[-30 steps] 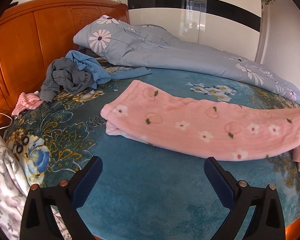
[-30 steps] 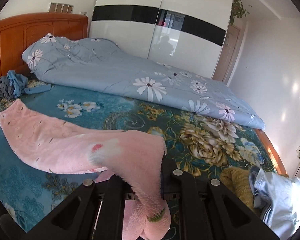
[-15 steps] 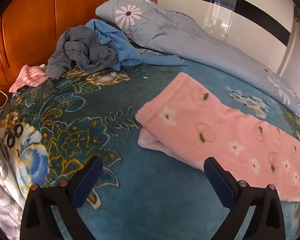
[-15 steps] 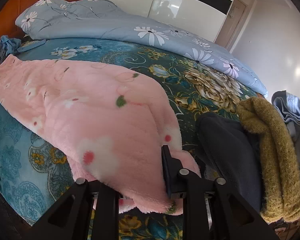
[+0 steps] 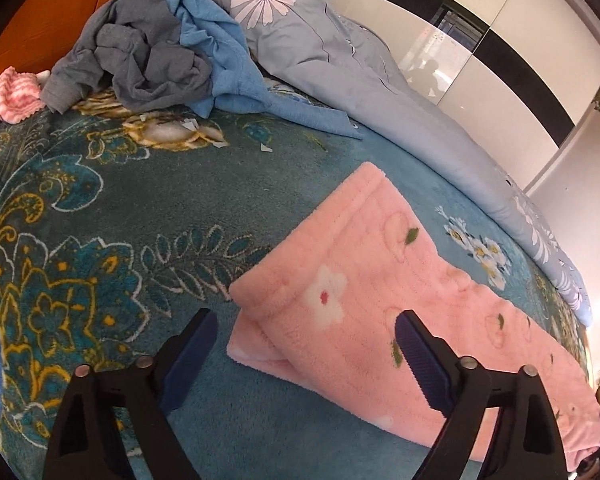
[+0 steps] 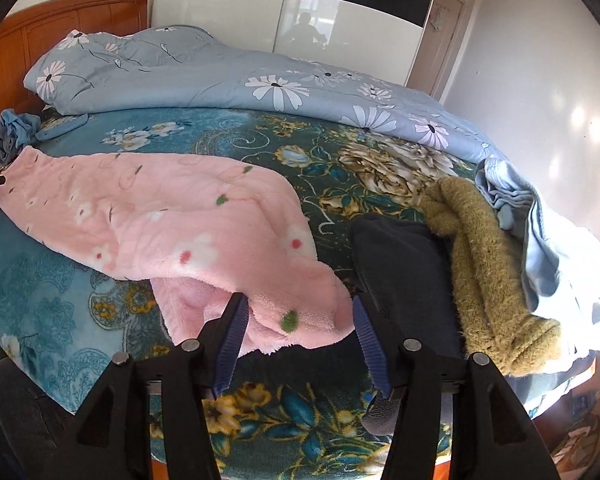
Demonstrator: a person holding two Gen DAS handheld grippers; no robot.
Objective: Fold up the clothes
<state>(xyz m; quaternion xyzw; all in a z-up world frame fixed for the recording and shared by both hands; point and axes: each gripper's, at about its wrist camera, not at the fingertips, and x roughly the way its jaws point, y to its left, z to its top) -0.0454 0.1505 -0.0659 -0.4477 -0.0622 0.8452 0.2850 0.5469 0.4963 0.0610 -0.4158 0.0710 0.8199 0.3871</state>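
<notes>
Now right tool (image 6: 298, 322) opens off the pink garment (image 6: 172, 216); left tool (image 5: 306, 340) closes around its end, not gripping

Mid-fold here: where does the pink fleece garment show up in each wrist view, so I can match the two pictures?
Left wrist: pink fleece garment runs from centre to lower right, its near end between the left gripper's closing jaws.
Right wrist: it spans left to centre, its corner between the right gripper's opening jaws.
Shared landmark: grey-blue daisy quilt behind it.
</notes>
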